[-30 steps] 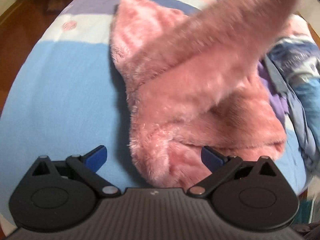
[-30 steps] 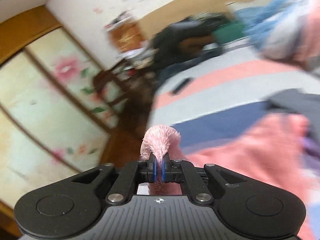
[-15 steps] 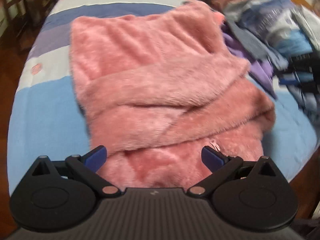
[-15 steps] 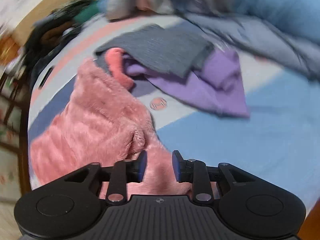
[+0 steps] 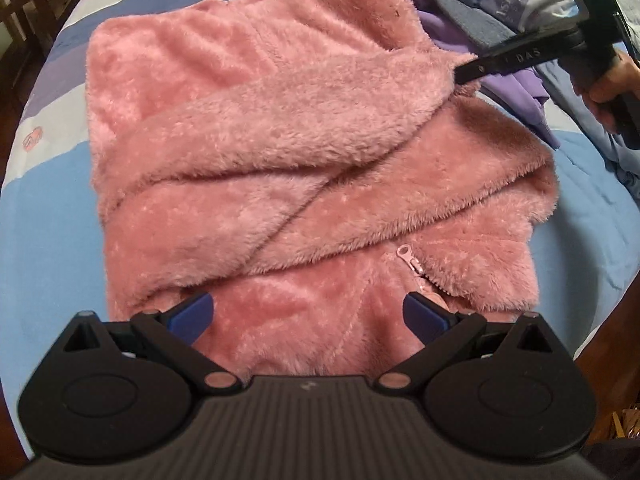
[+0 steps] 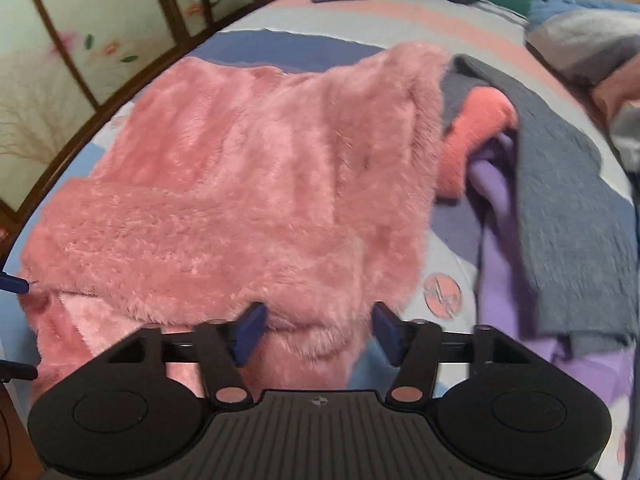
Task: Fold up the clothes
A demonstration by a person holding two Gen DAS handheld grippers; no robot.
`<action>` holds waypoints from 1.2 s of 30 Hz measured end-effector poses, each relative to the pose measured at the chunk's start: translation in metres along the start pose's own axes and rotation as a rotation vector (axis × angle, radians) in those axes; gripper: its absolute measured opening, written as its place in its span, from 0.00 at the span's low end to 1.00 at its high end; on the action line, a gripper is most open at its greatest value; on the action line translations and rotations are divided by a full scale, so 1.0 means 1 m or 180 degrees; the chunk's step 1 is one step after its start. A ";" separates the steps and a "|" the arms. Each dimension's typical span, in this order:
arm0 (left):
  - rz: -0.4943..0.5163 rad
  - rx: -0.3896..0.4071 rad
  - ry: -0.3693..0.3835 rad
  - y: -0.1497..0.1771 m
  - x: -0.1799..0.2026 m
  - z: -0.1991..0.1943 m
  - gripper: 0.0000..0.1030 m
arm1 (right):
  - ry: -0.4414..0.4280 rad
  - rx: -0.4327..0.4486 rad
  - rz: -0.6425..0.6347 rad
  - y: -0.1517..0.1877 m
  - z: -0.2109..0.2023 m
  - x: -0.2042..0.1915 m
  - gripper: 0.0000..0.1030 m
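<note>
Striped bedspread (image 5: pixel 48 208) under pink fleece jacket (image 5: pixel 280 140); zipper pull (image 5: pixel 410 258) only in left view; both claws spread, right claw (image 6: pixel 318 332) opening.

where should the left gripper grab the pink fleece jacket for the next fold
Probably the near hem of the pink fleece jacket, coming down from the camera side. That edge lies flat between the open fingers of the left gripper, beside the zipper pull, with both sleeves already crossed over the body. The right gripper, jaws opening, sits over the right edge, nothing pinched.
</note>
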State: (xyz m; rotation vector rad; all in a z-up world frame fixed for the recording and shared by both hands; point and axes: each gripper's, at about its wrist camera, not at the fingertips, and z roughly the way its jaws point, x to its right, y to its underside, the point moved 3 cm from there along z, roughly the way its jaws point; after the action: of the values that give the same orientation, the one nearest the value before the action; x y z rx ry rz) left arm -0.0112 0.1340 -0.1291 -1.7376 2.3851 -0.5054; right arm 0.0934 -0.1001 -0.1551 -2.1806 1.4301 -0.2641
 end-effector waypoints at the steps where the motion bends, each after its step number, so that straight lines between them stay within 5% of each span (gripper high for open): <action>1: -0.0027 0.0001 -0.0005 0.002 0.000 -0.001 0.99 | -0.0014 -0.0016 -0.0046 -0.002 0.001 -0.005 0.30; 2: -0.0048 -0.0001 -0.0005 0.003 -0.001 -0.002 0.99 | -0.0010 -0.0116 -0.0036 -0.003 0.004 -0.009 0.13; 6: -0.0078 -0.0011 -0.0048 0.008 0.002 -0.001 0.99 | -0.0296 -0.0113 0.0338 -0.010 -0.015 -0.027 0.10; 9: -0.0086 0.0002 -0.0085 0.008 0.002 -0.001 0.99 | -0.0771 0.0234 0.1112 -0.020 -0.062 -0.031 0.10; 11: -0.0089 0.0015 -0.0093 0.008 0.000 -0.002 0.99 | -0.1389 0.0722 0.1612 -0.026 -0.110 -0.033 0.10; 13: -0.0096 0.0034 -0.0078 0.008 -0.002 -0.003 0.99 | -0.1660 0.1082 0.1828 -0.028 -0.147 -0.032 0.10; 15: -0.0117 0.0052 -0.0043 0.009 -0.002 -0.004 0.99 | -0.1708 0.1104 0.2249 -0.017 -0.156 -0.018 0.10; 20: 0.0080 0.0207 0.0077 0.007 0.016 -0.011 0.99 | -0.1304 0.0762 0.2581 0.009 -0.145 -0.003 0.10; 28: 0.1188 0.0585 0.0290 -0.007 0.100 -0.015 0.99 | -0.1815 0.1001 0.2573 -0.017 -0.166 -0.032 0.10; 32: 0.1367 0.0771 0.0029 -0.025 0.114 -0.004 0.99 | -0.2115 0.1069 0.2297 -0.046 -0.175 -0.058 0.10; 36: 0.1077 0.0749 -0.0788 -0.045 0.086 0.017 0.99 | -0.2229 0.1123 0.2120 -0.058 -0.181 -0.072 0.10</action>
State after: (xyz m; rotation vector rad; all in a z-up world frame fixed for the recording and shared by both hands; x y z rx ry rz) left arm 0.0071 0.0373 -0.1224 -1.1921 2.2697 -0.4667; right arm 0.0316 -0.0733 0.0373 -1.2247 1.4392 0.4169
